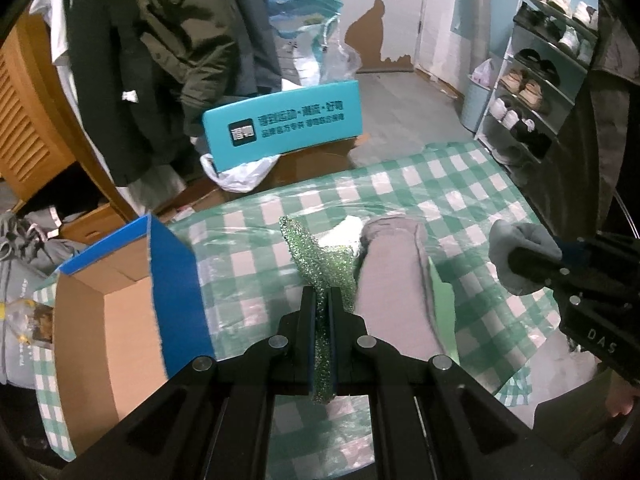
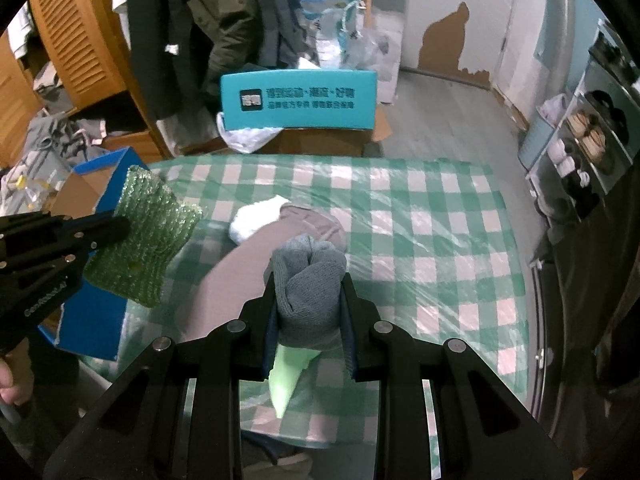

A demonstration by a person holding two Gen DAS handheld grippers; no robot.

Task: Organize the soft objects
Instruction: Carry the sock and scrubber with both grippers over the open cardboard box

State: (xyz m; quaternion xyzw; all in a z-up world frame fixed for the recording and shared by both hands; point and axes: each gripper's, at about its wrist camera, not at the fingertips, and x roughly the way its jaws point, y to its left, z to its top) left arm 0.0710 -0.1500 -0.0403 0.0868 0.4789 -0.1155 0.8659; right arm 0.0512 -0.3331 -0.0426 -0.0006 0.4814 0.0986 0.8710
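My left gripper [image 1: 322,300] is shut on a green glittery sponge cloth [image 1: 320,264], held above the checked table; it also shows in the right wrist view [image 2: 148,236]. My right gripper [image 2: 308,292] is shut on a rolled grey sock [image 2: 308,280], also seen at the right of the left wrist view [image 1: 520,256]. A taupe garment [image 1: 394,276] lies on the table below both grippers, with a white soft item [image 2: 256,216] at its far end and a light green piece [image 2: 288,376] beside it. An open blue cardboard box [image 1: 120,304] stands at the table's left.
The green-checked tablecloth [image 2: 420,240] is under clear plastic. Beyond the far edge stand a teal box lid [image 1: 280,128], cardboard, plastic bags and hanging coats [image 1: 168,48]. A shoe rack [image 1: 536,92] stands at the right. Clothes are piled at the left.
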